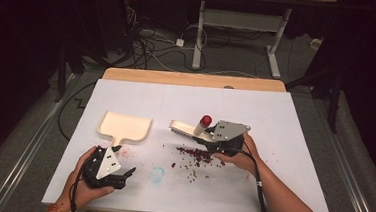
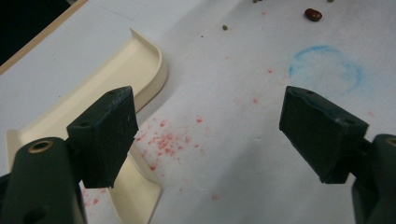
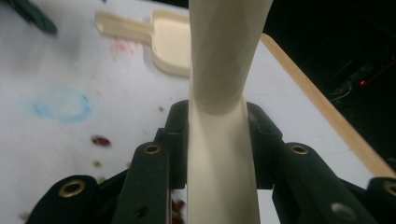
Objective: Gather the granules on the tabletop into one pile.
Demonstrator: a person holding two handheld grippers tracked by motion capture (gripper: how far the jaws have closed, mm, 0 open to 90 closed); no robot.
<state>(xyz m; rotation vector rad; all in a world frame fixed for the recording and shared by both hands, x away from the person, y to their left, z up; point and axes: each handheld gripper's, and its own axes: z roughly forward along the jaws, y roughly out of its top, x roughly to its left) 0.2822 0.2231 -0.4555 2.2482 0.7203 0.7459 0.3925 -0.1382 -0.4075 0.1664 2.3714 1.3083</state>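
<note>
Two grippers in play. Right gripper (image 1: pixel 208 140) has its jaws clenched on the cream handle of a brush (image 1: pixel 188 128); in the right gripper view the handle (image 3: pixel 219 140) runs straight up between the jaws and its far end is cut off at the top edge, so the bristles can't be made out there. High view: the brush sticks out ahead of the right jaws, bristle edge facing down toward the counter, red knob (image 1: pixel 205 120) on the handle end; can't tell if the bristles touch the surface. Right hand (image 1: pixel 243 152) wraps the gripper body, fingers partly hidden behind it.

Left gripper (image 2: pixel 205 135) jaws released, wide apart, nothing between them, only bare counter w/ faint red specks. Cream dustpan (image 2: pixel 140 70) lies just beside the left-hand jaw in the left gripper view, its handle (image 2: pixel 135 191) passing under that jaw, partly hidden and cut off at the bottom edge.

Brush & dustpan: same cream plastic, smooth, dustpan w/ raised rim.

Pile of dark red beans (image 1: pixel 195 154) sits just below the right jaws, a few strays scattered toward the left gripper; one bean (image 2: pixel 313 14) well ahead of the left jaws. Blue smudged ring (image 1: pixel 157 174) between the two grippers.

Counter (image 1: pixel 285 123): white sheet over a wood top, wood strip at the far edge. Room dark, cables on the floor (image 1: pixel 145 45), white desk frame (image 1: pixel 275 47) behind.
</note>
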